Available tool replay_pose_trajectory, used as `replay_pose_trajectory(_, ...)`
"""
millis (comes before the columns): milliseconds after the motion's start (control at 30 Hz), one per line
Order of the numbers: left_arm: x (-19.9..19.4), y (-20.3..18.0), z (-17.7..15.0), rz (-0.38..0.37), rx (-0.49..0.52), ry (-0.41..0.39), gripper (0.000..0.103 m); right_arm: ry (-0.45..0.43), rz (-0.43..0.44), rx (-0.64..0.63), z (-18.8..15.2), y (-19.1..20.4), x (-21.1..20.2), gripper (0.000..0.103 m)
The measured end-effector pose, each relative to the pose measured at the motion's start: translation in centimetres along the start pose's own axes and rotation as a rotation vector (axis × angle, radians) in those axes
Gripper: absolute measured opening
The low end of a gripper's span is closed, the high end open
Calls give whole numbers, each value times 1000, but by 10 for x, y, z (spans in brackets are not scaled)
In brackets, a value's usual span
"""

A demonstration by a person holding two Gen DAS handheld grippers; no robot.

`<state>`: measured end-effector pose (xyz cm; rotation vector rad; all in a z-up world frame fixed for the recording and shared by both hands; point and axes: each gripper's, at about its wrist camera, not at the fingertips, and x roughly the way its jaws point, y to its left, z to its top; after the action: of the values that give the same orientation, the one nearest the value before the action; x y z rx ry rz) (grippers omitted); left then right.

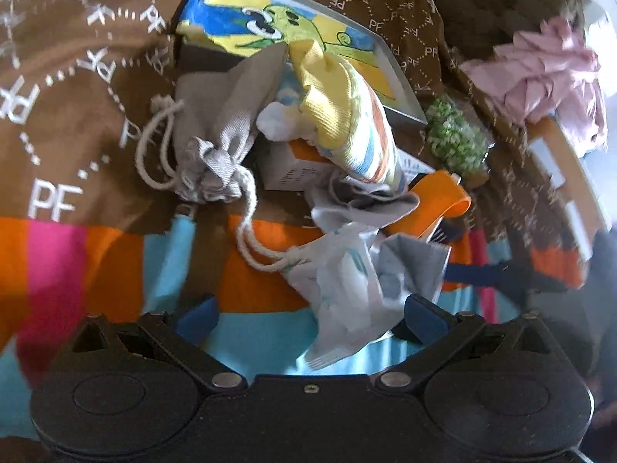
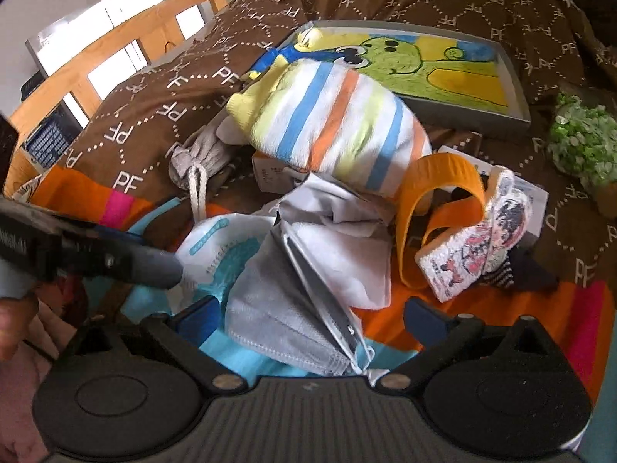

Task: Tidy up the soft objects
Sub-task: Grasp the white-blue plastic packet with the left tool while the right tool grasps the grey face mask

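A heap of soft things lies on a striped blanket. My left gripper is open, and a crumpled white printed packet lies between its blue pads, nearer the right one. My right gripper is open over a grey face mask that lies between its fingers. Behind are a striped plush, a grey drawstring pouch and an orange strap. The right wrist view shows the left gripper's finger at the white packet.
A grey tray lined with a cartoon towel sits behind the heap on a brown quilt. A green leafy plant, a printed cloth piece, a white box, a pink cloth and a wooden bed rail surround it.
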<state>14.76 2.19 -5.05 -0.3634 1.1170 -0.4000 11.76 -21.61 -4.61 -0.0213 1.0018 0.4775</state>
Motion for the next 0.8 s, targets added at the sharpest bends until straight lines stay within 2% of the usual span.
replay_pose_trajectory(100,11,6,4,-52,-64,40,97,22,9,-7,1,1,6,103)
replay_pose_trajectory(267,25,11,6,-76,-113,80,92,42,-1,-1,2,1,13,103)
replay_pose_trajectory(433,26,16,5,-105,-150,78,78,40,-26,-11,1,2,15,101)
replay_pose_trajectory(500,25,19,6,-111,-174,75,71,27,-41,-25,1,5,14,97)
replay_pose_trajectory(600,22,24,3,-128,-203,65,53,14,-56,-38,0,7,12,90)
replay_pose_trajectory(667,22,25,0,-145,-217,65,47,6,-74,-43,0,9,12,88)
replay_pose_trajectory(733,22,24,-1,-165,-219,59,36,4,-65,-39,0,8,11,82)
replay_pose_trajectory(800,20,21,-2,-170,-208,49,33,5,-53,-32,0,7,12,71)
